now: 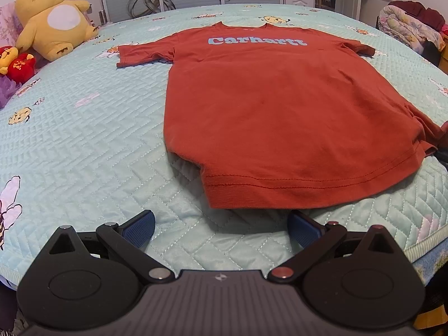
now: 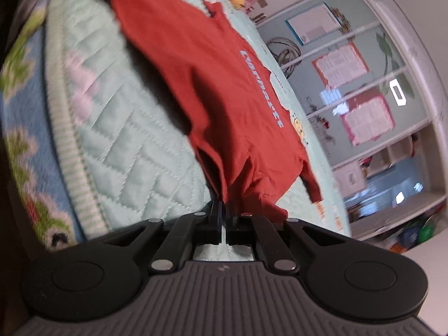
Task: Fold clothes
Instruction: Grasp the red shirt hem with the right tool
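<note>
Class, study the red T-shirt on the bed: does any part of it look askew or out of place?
Yes. The red T-shirt lies mostly flat, but its near right hem corner is bunched and pulled up, pinched in the shut right gripper.

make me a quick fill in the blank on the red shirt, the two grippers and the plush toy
The red Carhartt T-shirt lies spread flat on the quilted ____.
The left gripper hovers before the hem with its jaws ____.
The right gripper is ____ on the shirt's fabric.
The plush toy is ____ in colour.

Missing words: bedspread; open; shut; yellow
</note>
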Motion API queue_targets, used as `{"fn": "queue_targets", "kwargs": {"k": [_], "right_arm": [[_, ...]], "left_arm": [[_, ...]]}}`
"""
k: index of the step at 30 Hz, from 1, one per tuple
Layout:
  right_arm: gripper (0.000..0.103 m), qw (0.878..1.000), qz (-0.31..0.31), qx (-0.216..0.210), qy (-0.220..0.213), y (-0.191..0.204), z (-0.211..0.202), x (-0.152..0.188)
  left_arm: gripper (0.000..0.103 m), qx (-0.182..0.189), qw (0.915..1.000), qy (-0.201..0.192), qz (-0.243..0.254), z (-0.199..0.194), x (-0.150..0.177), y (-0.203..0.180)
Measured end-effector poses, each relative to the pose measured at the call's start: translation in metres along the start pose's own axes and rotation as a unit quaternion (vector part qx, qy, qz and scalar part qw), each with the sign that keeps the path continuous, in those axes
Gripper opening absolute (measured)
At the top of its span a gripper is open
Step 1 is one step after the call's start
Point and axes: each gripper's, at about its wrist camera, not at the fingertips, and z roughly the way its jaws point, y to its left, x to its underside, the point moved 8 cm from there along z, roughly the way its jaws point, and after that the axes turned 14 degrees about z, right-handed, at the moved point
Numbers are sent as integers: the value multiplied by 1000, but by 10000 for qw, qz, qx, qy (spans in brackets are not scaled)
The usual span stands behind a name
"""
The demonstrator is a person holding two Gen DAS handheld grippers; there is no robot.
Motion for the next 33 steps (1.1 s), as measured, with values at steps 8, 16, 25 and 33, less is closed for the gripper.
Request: {"fn": "queue_targets", "kwargs": {"k": [8, 16, 25, 33], "right_arm": [[2, 9966, 457, 114, -674, -30, -17, -23], [54, 9982, 120, -292, -505, -9, -15, -17], [54, 9981, 286, -119, -524, -20, -5, -19], [54, 9976, 57, 2, -687, -17, -7, -22]], "left_arm": [[100, -312, 9987, -255, 320, -13, -8, -6], [98, -236, 9945, -600, 828, -22, -22, -25], [98, -372, 9909, -752, 1051, -24, -26, -33], [97, -464, 9917, -961, 717, -29, -33, -25]]}}
